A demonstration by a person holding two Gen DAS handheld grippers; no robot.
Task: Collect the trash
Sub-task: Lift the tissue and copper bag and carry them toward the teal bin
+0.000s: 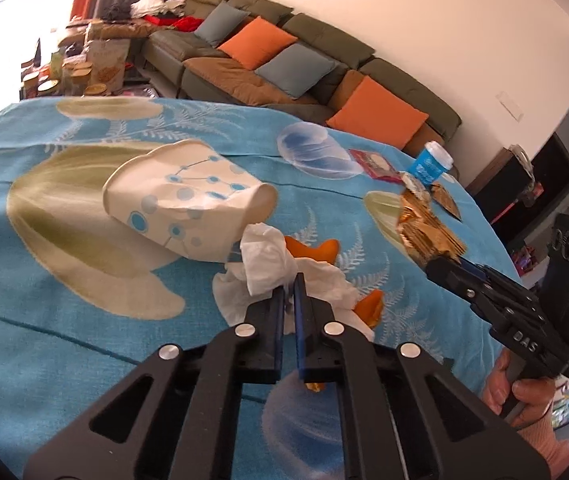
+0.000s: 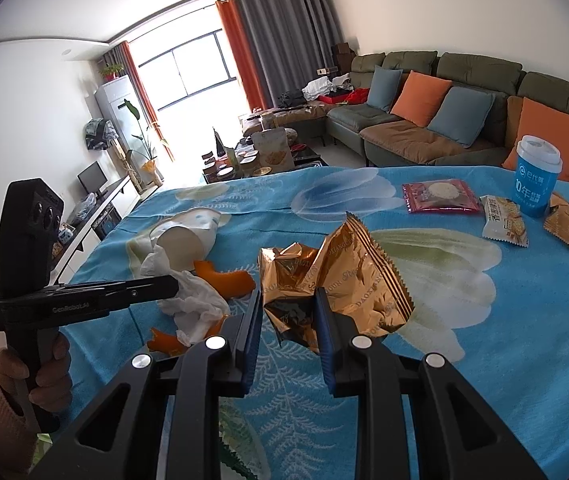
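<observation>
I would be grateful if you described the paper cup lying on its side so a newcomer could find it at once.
On the blue flowered tablecloth, look to the end away from the upright blue cup. There the paper cup lies tipped over beside a crumpled tissue and orange peel. It alone is white with blue dots joined by lines.

Around me: white walls (image 2: 36,92), bright window (image 2: 188,68) with orange-grey curtains (image 2: 268,28), olive sectional sofa (image 2: 424,128) carrying orange and blue cushions (image 2: 418,98), low TV bench (image 2: 100,208) left.
</observation>
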